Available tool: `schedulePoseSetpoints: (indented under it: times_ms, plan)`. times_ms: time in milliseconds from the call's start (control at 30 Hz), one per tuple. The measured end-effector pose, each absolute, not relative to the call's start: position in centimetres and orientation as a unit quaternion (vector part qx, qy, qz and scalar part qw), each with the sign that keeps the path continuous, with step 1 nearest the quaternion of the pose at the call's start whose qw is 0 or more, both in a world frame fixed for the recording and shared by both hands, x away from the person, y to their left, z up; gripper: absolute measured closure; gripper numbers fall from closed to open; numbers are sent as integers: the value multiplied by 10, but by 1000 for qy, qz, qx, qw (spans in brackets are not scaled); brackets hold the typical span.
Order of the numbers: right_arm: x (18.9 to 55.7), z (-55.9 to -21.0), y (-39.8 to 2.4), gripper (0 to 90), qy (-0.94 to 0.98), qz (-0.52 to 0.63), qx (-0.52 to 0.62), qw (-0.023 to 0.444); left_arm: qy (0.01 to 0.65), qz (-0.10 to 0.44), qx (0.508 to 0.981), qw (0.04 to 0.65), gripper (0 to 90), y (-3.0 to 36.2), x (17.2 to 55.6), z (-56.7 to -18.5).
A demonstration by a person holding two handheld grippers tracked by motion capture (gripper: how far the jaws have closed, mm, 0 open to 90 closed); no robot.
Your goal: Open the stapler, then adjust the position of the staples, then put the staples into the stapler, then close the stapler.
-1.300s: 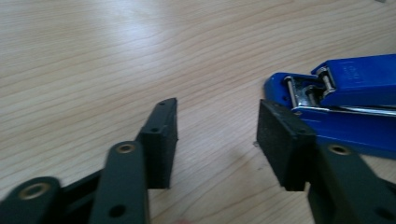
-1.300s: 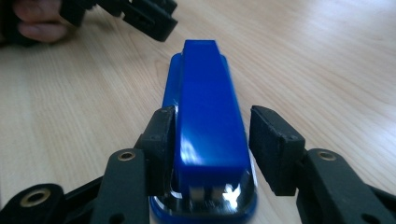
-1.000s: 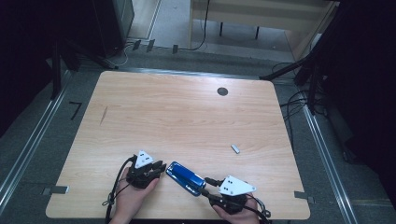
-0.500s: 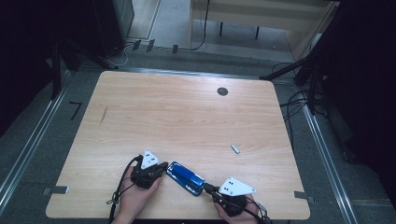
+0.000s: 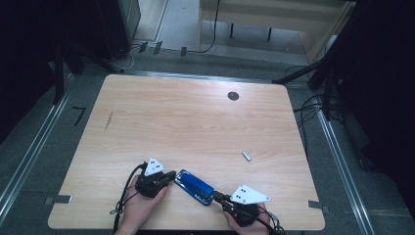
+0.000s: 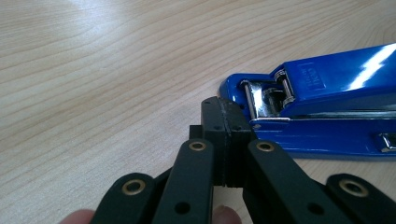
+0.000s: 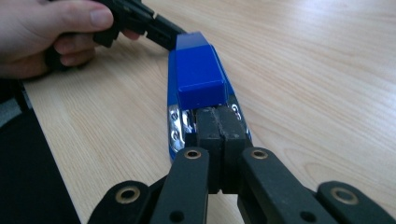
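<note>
I see the blue stapler (image 5: 195,186) lying flat on the wooden table (image 5: 195,127), close to the near edge, set at a slant between my two grippers.

Left gripper (image 5: 169,177): in the left gripper view its jaws are pressed together pad to pad with nothing between them. Their tips (image 6: 224,126) sit at the stapler's hinged rear end (image 6: 261,95), right against the blue base; I cannot tell whether they actually touch it.

Right gripper (image 5: 218,197): in the right gripper view its jaws are likewise fully closed and hold nothing. Their tips (image 7: 218,126) rest at the stapler's other end (image 7: 198,74), in front of the chromed metal; contact looks likely but is not certain.

A small grey metal piece (image 5: 247,156) lies on the table well apart from the stapler, toward the right edge.
</note>
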State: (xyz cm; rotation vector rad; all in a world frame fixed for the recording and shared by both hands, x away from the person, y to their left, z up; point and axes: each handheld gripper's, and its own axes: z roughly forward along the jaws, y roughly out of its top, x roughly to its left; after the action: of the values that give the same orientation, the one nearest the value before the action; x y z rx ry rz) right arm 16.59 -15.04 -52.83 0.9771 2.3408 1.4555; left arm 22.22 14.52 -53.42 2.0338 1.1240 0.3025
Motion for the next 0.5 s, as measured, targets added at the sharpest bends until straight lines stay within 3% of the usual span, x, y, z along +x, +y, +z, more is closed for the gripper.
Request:
schedulePoseSetpoints:
  times_ms: [500]
  plan:
    - [167,-510,-145,900,784,514,326,121,443,113,799,391,900,147,219,-534]
